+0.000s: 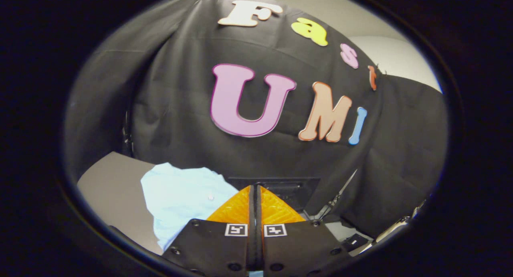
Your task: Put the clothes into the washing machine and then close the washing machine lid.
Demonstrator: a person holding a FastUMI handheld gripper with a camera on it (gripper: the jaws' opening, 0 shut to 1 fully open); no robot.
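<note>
Tool [255, 197] fingers pressed together, holding nothing; pale blue garment [182, 199] lies on tabletop [114, 185] just ahead, leftward.

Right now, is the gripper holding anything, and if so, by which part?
Nothing held, as far as shows. The gripper has its fingers closed together with nothing visible between them. The light blue garment lies on the table beside them, ungripped.

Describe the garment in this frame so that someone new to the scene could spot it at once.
Start at the black cloth wall, then drop to the grey table at its foot. The pale blue garment lies crumpled there, beside the shut gripper, on its left. It is the sole light, soft thing among dark surroundings.
</note>
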